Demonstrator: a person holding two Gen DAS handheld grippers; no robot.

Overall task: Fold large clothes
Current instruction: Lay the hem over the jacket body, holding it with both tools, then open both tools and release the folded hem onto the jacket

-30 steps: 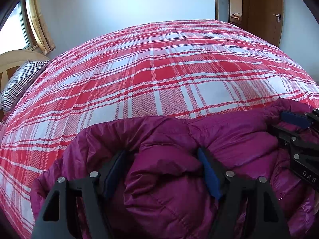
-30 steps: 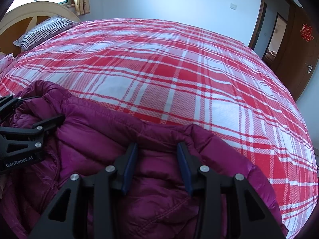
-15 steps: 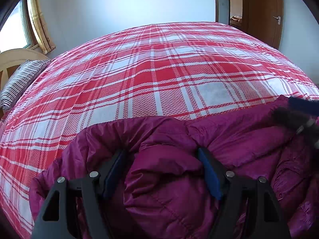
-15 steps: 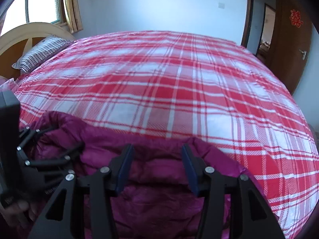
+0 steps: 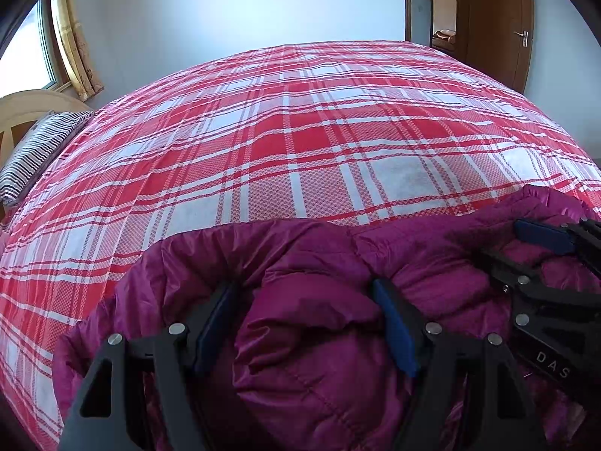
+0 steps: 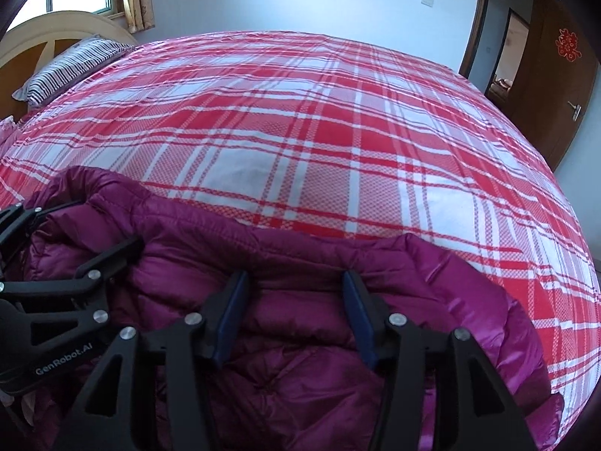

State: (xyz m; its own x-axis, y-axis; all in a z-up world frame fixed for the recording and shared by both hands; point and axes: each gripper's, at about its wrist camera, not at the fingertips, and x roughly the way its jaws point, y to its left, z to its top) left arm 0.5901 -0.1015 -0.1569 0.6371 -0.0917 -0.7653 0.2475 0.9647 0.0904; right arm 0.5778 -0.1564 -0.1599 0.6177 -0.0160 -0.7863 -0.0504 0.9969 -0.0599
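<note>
A puffy magenta down jacket (image 5: 311, 357) lies bunched at the near edge of a bed with a red and white plaid cover (image 5: 300, 131). My left gripper (image 5: 302, 293) is shut on a thick fold of the jacket, which bulges between its blue pads. My right gripper (image 6: 295, 278) sits low over the jacket (image 6: 300, 342) near its far hem; its jaws stand apart and the quilted cloth lies slack between them, not pinched. Each gripper shows in the other's view: the right gripper (image 5: 514, 248) at the right edge, the left gripper (image 6: 101, 221) at the left edge.
A striped pillow (image 6: 71, 71) lies against a pale wooden headboard (image 6: 37, 34) at the far left, under a curtained window (image 5: 49, 60). A brown door (image 5: 496, 18) with a red paper cutting stands at the far right. The plaid cover stretches wide beyond the jacket.
My right gripper's jaws have spread wider and let the pinched cloth go slack; that gripper swung briefly and came back. The left gripper and its fold have not moved.
</note>
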